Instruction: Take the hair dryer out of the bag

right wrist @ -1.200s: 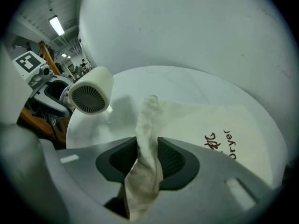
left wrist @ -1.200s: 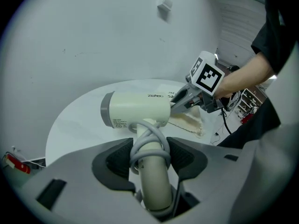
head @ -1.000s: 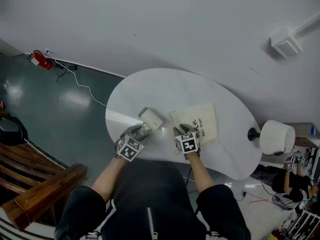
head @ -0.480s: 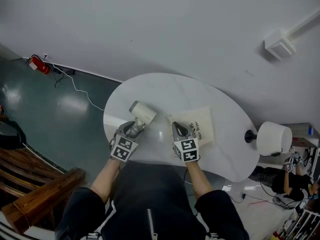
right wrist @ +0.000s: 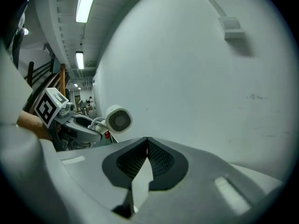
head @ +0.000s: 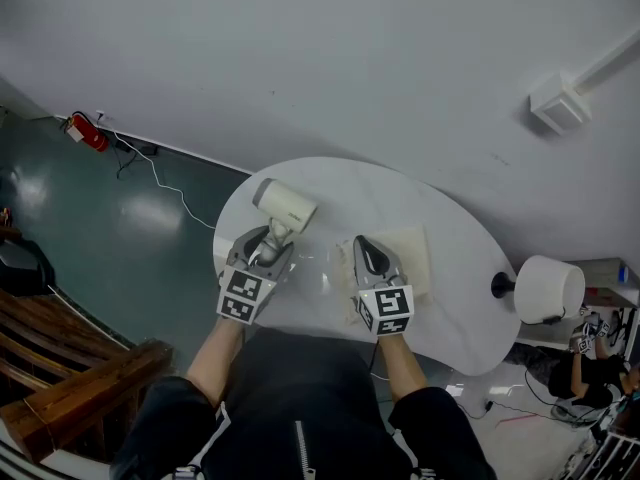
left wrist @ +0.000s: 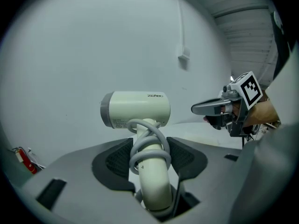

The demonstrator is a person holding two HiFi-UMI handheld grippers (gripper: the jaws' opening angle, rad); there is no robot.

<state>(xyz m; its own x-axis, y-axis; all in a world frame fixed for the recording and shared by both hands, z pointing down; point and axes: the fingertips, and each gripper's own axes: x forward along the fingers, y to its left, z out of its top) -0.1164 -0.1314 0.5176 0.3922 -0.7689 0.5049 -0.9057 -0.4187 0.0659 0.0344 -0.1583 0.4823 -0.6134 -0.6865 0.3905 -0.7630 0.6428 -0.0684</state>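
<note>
The cream-white hair dryer (head: 285, 206) is up in the air over the left part of the white table (head: 380, 193). My left gripper (head: 265, 251) is shut on its handle, which has a grey cord wound round it. In the left gripper view the hair dryer (left wrist: 136, 108) stands upright between the pads of the left gripper (left wrist: 149, 149). The flat cream bag (head: 415, 258) lies on the table, partly hidden under my right gripper (head: 364, 255). The right gripper (right wrist: 147, 141) is shut, its pads meeting with nothing seen between them. The hair dryer (right wrist: 118, 120) shows its vent grille in the right gripper view.
A white round lamp shade (head: 547, 288) stands off the table's right end. A red fire extinguisher (head: 85, 133) and a cable lie on the floor at the left. Wooden furniture (head: 60, 378) is at the lower left. A white box (head: 560, 103) hangs on the wall.
Both grippers have risen. The left one has lifted the hair dryer off the table, up and to the left. The right one has come away from the bag, which stays on the table.
</note>
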